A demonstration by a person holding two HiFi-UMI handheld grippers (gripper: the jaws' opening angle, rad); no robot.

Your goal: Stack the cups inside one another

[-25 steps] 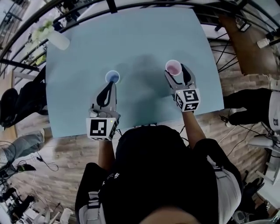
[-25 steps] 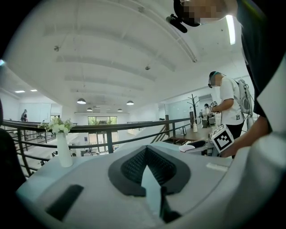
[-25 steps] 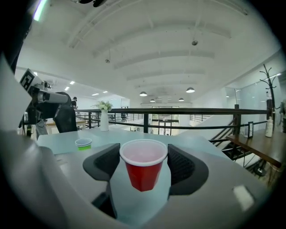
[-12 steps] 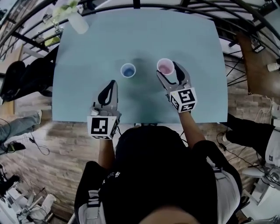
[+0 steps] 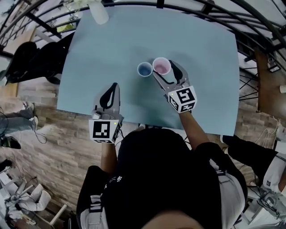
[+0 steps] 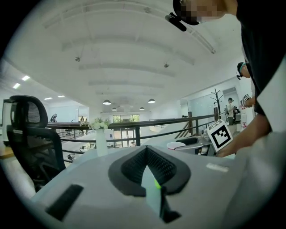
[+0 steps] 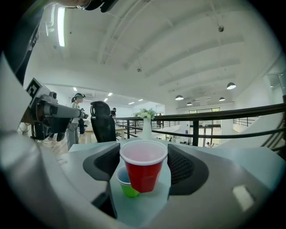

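Cups side by side near the table (image 5: 201, 53) centre, not nested. R gripper (image 5: 164, 70) is closed on the red cup (image 7: 143, 172): one pad each side of the wall just under the rim, cup upright, mouth up. The green cup (image 5: 145, 69), smaller & blue-ish inside, is upright just left of the red one. From the head view their rims look touching, but can't tell for sure. In the R gripper view the green cup sits lower & partly behind the red cup's left side. Can't tell if the red cup's base is on the table or off it. L gripper (image 5: 114, 87) is well apart from both cups, nearer the person, jaws pressed fully together w/ nothing betw. them, tips pointing toward the far edge. Vase (image 5: 98, 11) w/ flowers stands at the far left corner. Black chair (image 6: 31, 134) is beyond the left edge.
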